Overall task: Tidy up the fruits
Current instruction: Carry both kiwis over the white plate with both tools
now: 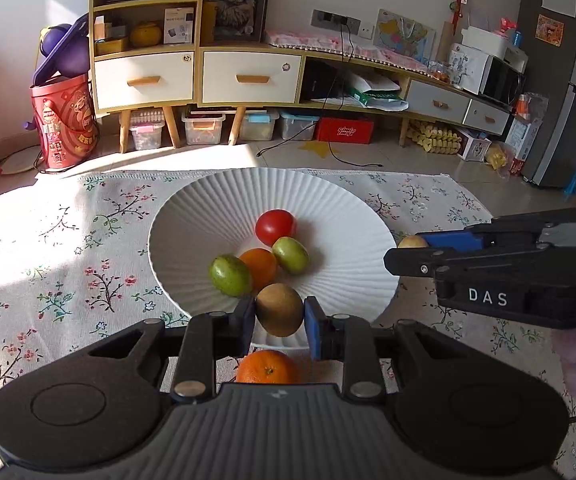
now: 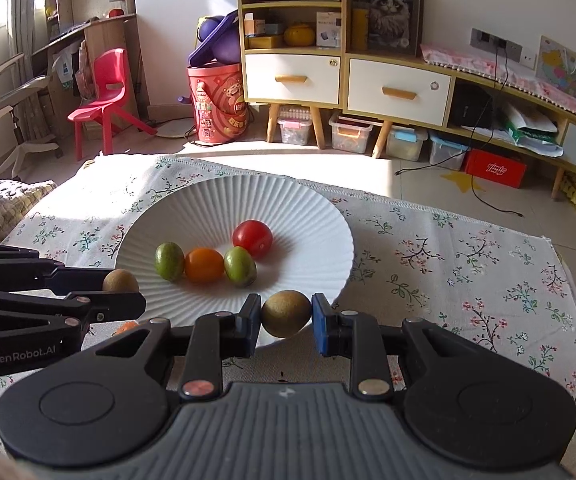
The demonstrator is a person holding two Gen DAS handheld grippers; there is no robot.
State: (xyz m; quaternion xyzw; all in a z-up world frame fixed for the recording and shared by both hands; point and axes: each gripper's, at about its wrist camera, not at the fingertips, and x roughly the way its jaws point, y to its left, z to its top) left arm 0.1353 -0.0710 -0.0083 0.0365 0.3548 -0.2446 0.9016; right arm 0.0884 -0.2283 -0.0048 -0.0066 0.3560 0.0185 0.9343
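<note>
Left wrist view shows us our left gripper (image 1: 280,316) clamped on a brown, fuzzy, egg-shaped kiwi (image 1: 280,309), held over the near rim of the wide white ribbed ceramic plate (image 1: 192,216). In the right wrist view our right gripper (image 2: 286,316) is likewise closed around a second brown kiwi (image 2: 286,313), also at the plate's near edge.

Already lying in the plate's hollow are a small red tomato (image 1: 275,226), a round orange citrus (image 1: 261,266) and two green oval fruits (image 1: 230,275), clustered and touching. A larger orange mandarin (image 1: 267,367) sits on the floral tablecloth (image 1: 48,264) just under our left gripper, still outside the plate.

We judge we are mid-delivery: both kiwis are carried and not yet set down. Next we would lower each into a free part of the hollow and part the fingers gently, since round fruit may roll and knock the cluster. The two grippers are near each other, so they could bump. Whether either kiwi already touches the plate we cannot quite tell
</note>
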